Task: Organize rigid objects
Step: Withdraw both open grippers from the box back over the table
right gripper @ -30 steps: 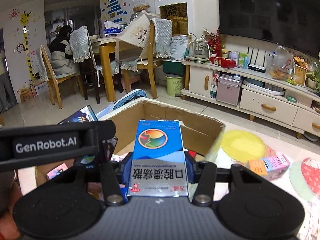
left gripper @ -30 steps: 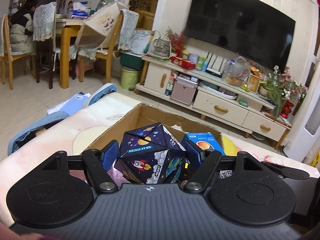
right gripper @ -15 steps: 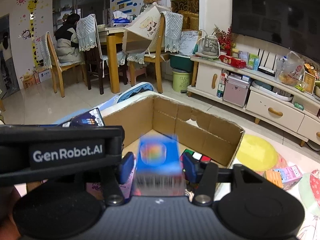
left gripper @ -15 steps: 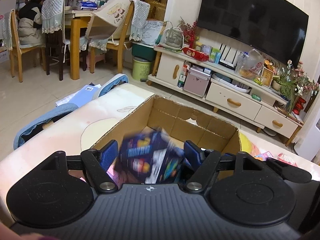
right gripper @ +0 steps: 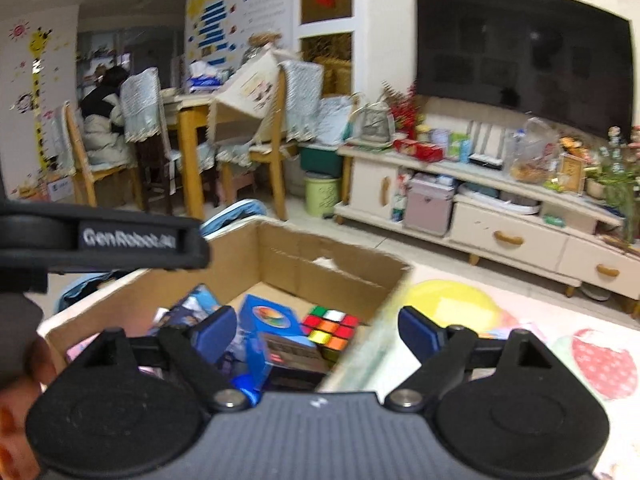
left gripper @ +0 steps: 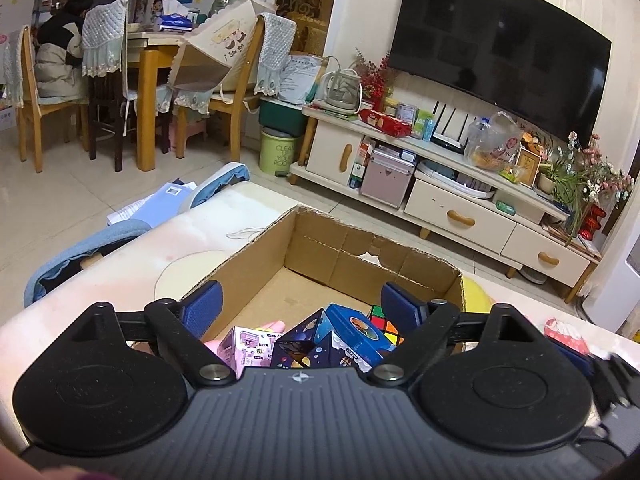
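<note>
An open cardboard box point(left gripper: 332, 252) stands on the pale table point(left gripper: 132, 264). Inside lie a dark solar-system puzzle cube point(left gripper: 304, 344), a blue carton point(left gripper: 356, 332), a colour cube point(left gripper: 384, 322) and a pink box point(left gripper: 246, 346). My left gripper point(left gripper: 300, 306) hangs over the box, jaws opening wide with nothing pressed between the pads. In the right wrist view the box point(right gripper: 328, 264) holds the blue carton point(right gripper: 272, 332) and the colour cube point(right gripper: 332, 326). My right gripper point(right gripper: 316, 326) hovers above the box's right wall, jaws opening and holding nothing. The left gripper's body point(right gripper: 100, 240) crosses that view at left.
A pink box point(right gripper: 528, 330) and a red-patterned pack point(left gripper: 566, 330) lie on the table right of the cardboard box, near a yellow circle point(right gripper: 452, 300) printed on the tablecloth. Beyond stand a TV cabinet point(left gripper: 460, 196), chairs, a dining table and a seated person point(left gripper: 60, 60).
Both grippers let go. The solar-system cube dropped out of the left jaws and the blue carton out of the right jaws into the box. Both jaws widened; the right gripper shifted right.
</note>
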`<state>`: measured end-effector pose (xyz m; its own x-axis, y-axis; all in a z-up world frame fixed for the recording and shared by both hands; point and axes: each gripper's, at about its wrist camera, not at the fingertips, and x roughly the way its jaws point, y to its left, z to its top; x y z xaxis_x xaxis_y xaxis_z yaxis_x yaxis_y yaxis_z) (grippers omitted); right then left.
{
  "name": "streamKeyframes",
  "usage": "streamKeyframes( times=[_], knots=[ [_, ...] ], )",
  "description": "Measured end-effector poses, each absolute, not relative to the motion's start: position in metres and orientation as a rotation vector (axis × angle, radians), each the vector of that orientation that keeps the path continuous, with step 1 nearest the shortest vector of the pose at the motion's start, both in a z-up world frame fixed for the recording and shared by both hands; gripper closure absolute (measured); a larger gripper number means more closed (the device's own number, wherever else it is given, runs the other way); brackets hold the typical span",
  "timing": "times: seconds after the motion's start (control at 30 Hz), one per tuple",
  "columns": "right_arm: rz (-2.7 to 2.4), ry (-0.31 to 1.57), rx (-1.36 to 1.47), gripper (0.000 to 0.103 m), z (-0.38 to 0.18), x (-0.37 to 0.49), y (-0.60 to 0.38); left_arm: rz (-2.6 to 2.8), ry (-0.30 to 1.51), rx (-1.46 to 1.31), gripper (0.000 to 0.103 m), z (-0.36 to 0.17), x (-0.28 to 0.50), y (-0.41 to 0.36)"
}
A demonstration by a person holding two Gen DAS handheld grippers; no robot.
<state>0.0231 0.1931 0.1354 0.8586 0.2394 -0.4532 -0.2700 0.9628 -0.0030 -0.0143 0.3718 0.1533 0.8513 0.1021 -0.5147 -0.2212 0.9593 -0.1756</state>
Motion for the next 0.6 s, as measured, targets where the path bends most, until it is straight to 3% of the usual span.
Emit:
streamKeyframes(
  times=[0.6],
  knots=[
    [0.071,0.504,0.029,0.014,0.086,0.010,0.108,0.134,0.543,-0.174,0.000,0.148,-0.006,0.353]
  ],
)
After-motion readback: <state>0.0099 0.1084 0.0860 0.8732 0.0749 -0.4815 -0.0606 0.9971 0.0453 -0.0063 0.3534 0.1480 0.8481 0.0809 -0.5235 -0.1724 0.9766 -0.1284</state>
